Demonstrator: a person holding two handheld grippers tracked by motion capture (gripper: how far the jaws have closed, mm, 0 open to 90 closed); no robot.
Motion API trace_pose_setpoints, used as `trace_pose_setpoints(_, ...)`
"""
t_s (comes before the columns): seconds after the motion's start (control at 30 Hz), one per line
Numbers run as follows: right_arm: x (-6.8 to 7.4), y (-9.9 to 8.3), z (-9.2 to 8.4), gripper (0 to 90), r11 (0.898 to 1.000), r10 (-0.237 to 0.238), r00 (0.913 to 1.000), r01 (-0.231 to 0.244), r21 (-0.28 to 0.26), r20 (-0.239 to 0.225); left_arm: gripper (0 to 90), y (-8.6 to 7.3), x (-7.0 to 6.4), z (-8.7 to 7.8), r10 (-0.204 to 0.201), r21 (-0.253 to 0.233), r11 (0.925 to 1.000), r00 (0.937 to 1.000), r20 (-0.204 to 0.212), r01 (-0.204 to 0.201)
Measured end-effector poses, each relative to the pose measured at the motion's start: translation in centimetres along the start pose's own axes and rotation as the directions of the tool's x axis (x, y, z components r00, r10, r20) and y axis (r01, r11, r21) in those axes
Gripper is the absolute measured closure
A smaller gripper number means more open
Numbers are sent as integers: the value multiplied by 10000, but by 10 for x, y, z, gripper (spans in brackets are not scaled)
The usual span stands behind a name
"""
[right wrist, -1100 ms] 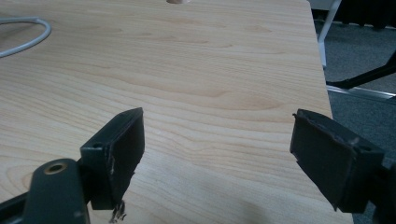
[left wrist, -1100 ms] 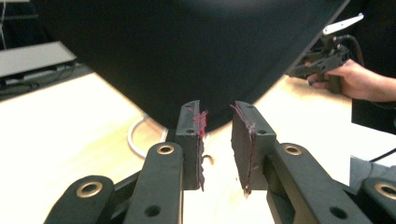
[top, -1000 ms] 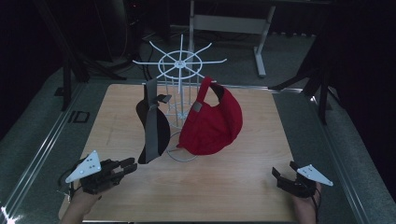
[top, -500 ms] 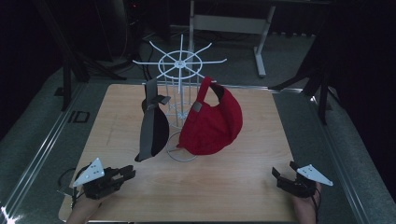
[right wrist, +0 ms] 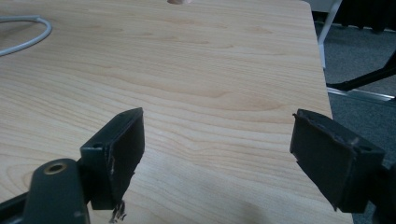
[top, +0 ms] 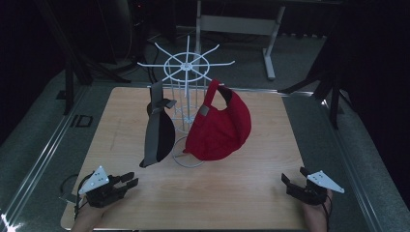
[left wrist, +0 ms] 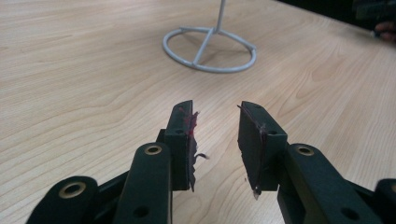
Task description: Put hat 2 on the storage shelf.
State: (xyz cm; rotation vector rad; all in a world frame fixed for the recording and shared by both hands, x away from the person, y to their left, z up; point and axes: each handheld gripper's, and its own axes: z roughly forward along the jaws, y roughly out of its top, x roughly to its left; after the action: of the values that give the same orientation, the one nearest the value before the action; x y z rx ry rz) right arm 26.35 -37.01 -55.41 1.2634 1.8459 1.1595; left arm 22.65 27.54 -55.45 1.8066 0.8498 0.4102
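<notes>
The left gripper (left wrist: 215, 140) has its two black jaws a modest gap apart with nothing between them; they have just been opening, and only bare wood shows past the worn pads (left wrist: 247, 140). The right gripper (right wrist: 224, 154) has its jaws spread wide, empty too, low over the light wooden table (top: 251, 193) near its right front corner. In the high view the left gripper (top: 126, 180) lies near the front left corner and the right gripper (top: 290, 182) opposite, both well apart from the work.

The work stands mid-table: a white wire rack with a ring base and spoked top (top: 187, 65). On it hang a black baseball cap (top: 157, 137) on the left and a red baseball cap (top: 220, 130) on the right, just beside each other.

The hands look parked, so hanging seems finished or a fresh reach is due. For a reach, the left jaws should probably open wider first, come in level at the black cap's brim edge, and pinch only fabric, not wire, so the light rack doesn't tip.
</notes>
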Motion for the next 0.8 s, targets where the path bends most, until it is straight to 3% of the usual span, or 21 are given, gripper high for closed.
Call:
trace_pose_setpoints(0.17,0,0,0,176,10000,-31,10000,31,-6,28,593,-3,2,1,-367,161,9992,9991,-200,370)
trace_pose_setpoints(0.27,0,0,0,176,10000,1,10000,-1,1,21,515,-4,4,2,-827,120,9965,9963,-243,830)
trace_pose_setpoints(0.57,0,0,0,176,10000,-12,10000,12,26,29,156,-5,1,3,-771,-283,9968,9899,-1189,742)
trace_pose_setpoints(0.7,1,0,0,176,10000,-47,10000,47,51,38,79,-6,0,6,-614,-12,9981,9868,-1498,619)
trace_pose_setpoints(0.8,1,0,1,176,10000,-69,10000,69,62,35,77,-6,-1,7,-606,45,9981,9855,-1582,621)
